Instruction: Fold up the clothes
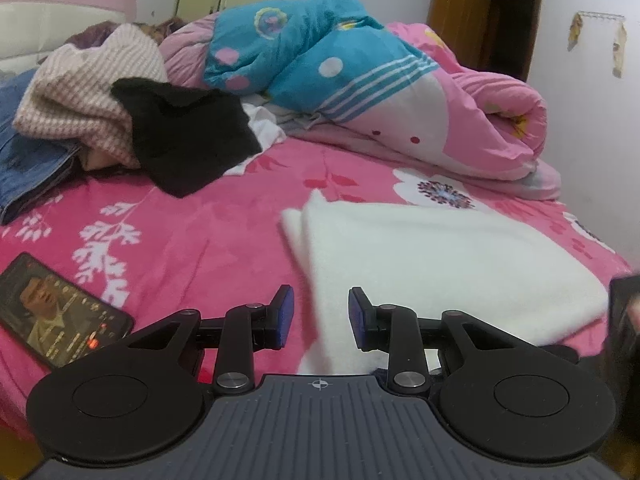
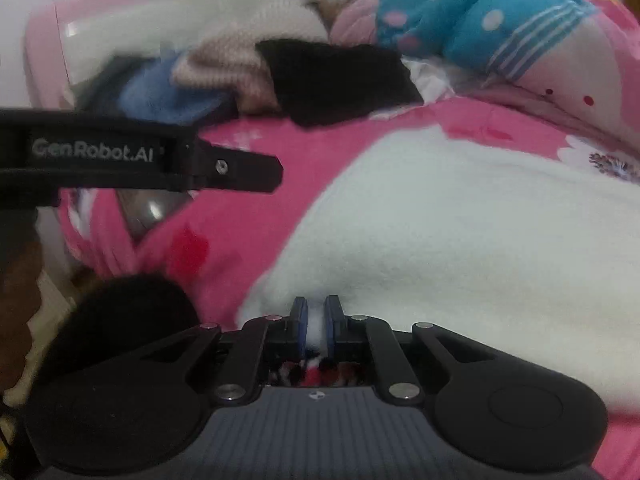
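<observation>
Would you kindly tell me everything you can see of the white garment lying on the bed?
The white garment looks like soft, fleecy fabric, plain, with no print visible. It lies folded and mostly flat on the pink floral bedsheet, with a doubled layer showing along its far left corner. Its near edge is pinched between the pads of the right tongs, which are shut on it. The left tongs stand open above its near left part, with nothing gripped. What kind of garment it is cannot be told.
</observation>
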`<state>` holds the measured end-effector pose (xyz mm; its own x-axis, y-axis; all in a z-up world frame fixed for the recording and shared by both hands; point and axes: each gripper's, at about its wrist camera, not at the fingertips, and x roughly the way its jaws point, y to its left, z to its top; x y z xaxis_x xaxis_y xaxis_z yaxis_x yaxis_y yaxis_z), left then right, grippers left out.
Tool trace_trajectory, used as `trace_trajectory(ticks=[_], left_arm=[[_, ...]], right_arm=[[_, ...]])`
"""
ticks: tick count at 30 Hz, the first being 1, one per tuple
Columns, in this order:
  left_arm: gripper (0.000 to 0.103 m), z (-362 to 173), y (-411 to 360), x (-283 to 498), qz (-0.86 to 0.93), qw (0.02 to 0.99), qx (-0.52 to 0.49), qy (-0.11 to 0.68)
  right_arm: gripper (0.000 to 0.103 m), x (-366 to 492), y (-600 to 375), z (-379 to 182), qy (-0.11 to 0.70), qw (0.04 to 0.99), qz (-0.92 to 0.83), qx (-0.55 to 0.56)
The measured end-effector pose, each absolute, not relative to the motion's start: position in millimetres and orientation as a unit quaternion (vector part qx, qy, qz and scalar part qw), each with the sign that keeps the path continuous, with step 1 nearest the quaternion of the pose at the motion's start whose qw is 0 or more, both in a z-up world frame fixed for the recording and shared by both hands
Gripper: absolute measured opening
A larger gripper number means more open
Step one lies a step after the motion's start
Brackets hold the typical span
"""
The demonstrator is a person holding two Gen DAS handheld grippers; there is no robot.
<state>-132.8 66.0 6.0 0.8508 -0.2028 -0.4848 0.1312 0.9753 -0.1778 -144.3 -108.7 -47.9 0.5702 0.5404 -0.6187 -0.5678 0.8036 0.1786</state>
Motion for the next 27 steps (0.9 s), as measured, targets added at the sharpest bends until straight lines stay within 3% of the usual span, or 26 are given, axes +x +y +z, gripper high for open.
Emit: trace_trajectory(ticks=[5, 12, 19, 23, 27], left_arm=[[0.031, 7.5, 45.6, -130.8, -0.124, 0.96, -0.056, 0.245], [0.032, -31.3, 3.9, -112.8, -0.169, 0.932, -0.048, 0.318], [0.032, -31.3, 3.4, -104.9, -0.16, 0.921, -0.061, 0.349], [0.033, -29.4, -2.1, -100.7, -0.149, 0.916, -0.059, 0.368], [0.034, -25.3, -9.4, -97.2, -0.14, 0.913, -0.041, 0.382]], right_arm=[[0.01, -140.7, -187.6, 1.4, 0.313, 0.923, 0.215, 0.055], [0.009, -119.1, -262.9, -38.6, 0.369, 0.918, 0.086, 0.113], [0.011, -124.4, -287.0, -7.0, 0.333, 0.938, 0.034, 0.094], [0.01, -109.0, -311.2, -39.1, 0.363, 0.927, 0.008, 0.093], [0.012, -111.5, -309.5, -15.9, 0.337, 0.938, 0.005, 0.086]])
